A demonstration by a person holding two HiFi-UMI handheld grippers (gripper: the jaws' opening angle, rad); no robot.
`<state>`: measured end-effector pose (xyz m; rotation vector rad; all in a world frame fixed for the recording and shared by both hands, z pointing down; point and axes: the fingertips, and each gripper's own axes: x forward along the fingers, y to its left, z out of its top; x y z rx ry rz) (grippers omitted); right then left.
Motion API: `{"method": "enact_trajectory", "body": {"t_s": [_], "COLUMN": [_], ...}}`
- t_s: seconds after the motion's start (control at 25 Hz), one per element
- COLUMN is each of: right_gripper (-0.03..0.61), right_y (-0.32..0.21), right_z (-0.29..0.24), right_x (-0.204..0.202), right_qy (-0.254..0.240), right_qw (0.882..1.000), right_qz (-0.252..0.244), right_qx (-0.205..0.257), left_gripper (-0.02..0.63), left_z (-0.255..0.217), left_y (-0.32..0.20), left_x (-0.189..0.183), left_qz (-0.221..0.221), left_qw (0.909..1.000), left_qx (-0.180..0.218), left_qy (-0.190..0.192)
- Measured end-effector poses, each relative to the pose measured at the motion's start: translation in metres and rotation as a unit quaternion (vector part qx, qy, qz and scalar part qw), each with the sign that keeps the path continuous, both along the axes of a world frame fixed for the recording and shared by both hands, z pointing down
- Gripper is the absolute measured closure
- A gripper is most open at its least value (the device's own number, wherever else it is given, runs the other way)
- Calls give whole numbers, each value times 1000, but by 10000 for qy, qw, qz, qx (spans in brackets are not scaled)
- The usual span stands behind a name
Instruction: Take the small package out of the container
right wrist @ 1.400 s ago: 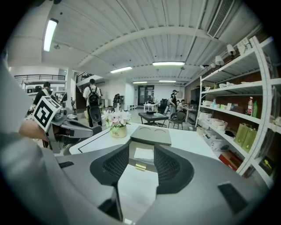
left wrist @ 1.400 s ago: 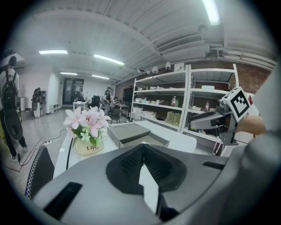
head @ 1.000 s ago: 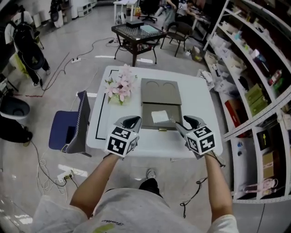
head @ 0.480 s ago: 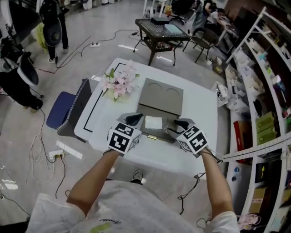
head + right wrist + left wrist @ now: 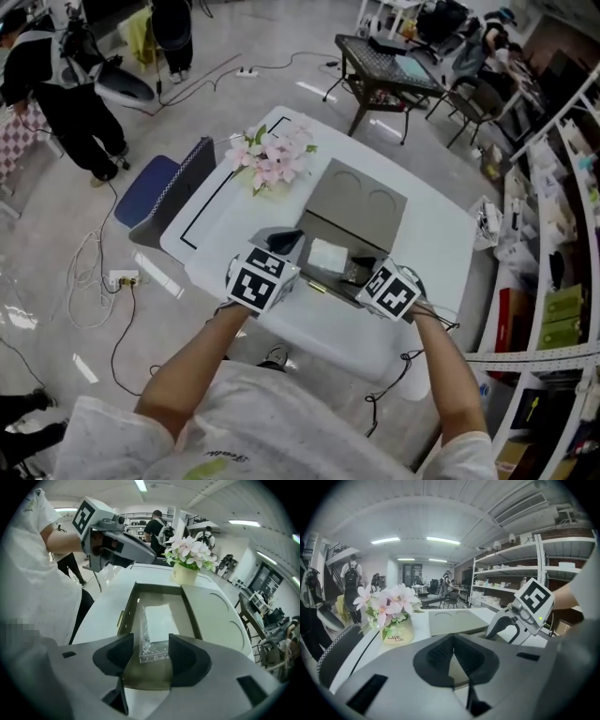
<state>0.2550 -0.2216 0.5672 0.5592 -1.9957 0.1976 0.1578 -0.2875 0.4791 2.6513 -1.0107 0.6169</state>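
Observation:
An olive-grey container stands open on the white table, its lid laid back. In it lies the small package, a clear bag with a white pad inside. My right gripper reaches into the container's near right end. In the right gripper view its jaws are opening, and the package's near end shows between them with no pad pressing on it. My left gripper hovers at the container's near left edge, shut and empty.
A pot of pink flowers stands at the table's far left corner. A blue chair is pushed against the table's left side. Shelves line the right; a black table stands behind. Cables lie on the floor.
My right gripper has moved from the container's front right corner in over its near end. The left gripper has stayed by the front left edge. The head view has swung leftward.

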Motion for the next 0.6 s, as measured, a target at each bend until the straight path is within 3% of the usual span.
{"method": "enact_trajectory", "body": {"t_s": [0.32, 0.6], "right_gripper": [345, 380], "right_y": [0, 1], "right_z": [24, 35], "right_x": [-9, -12], "right_qy": [289, 398], "right_qw": [9956, 9917], "right_qz": [-866, -1154], "right_qx": [-222, -404], "left_gripper": [608, 609], "left_z": [6, 7], "left_y": [-6, -5], "left_x": [-19, -24], "left_qz": [-480, -649], "left_qw": [9987, 9977], "left_qx": [-26, -43], "left_qy": [-156, -200]}}
